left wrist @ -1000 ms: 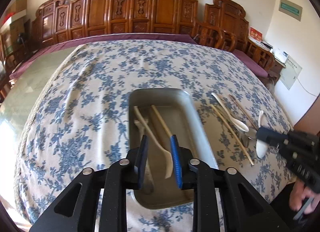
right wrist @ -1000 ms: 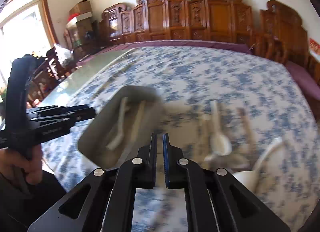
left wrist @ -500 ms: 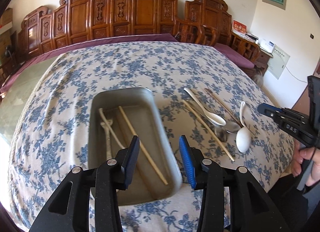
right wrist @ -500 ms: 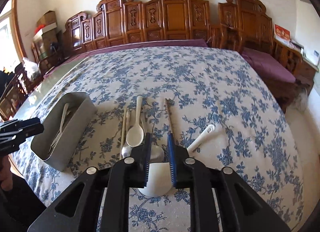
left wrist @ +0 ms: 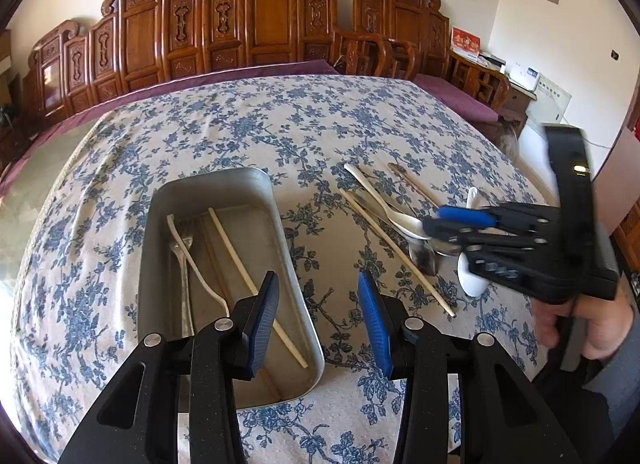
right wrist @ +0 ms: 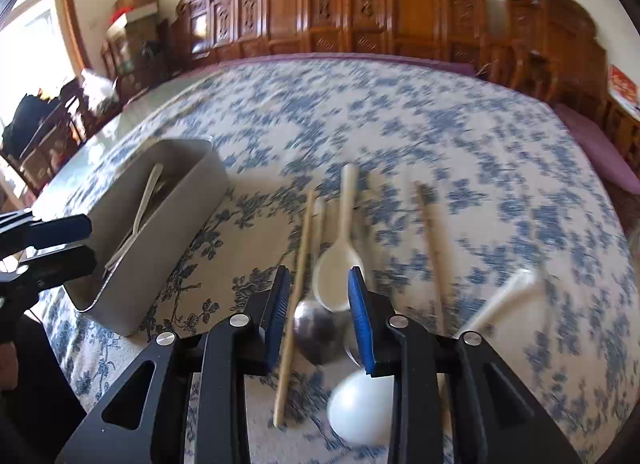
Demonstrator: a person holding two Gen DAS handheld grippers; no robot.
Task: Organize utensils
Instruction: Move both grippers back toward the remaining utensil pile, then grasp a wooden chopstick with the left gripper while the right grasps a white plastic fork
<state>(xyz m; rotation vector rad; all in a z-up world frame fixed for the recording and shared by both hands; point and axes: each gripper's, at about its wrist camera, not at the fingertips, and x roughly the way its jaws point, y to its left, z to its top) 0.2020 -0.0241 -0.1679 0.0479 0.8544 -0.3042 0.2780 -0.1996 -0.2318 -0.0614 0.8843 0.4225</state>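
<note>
Metal tray holds a fork, white spoon, chopstick. Your left tongs and right tongs gape empty. Right view blurred; spoons indistinct.

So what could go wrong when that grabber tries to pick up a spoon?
The right gripper is open over a crowded pile: a cream spoon, a metal spoon and a chopstick lie touching or nearly so. It might pinch two at once, or nudge the white spoon nearer the edge. The view is blurry, suggesting fast motion, so it could miss.
</note>
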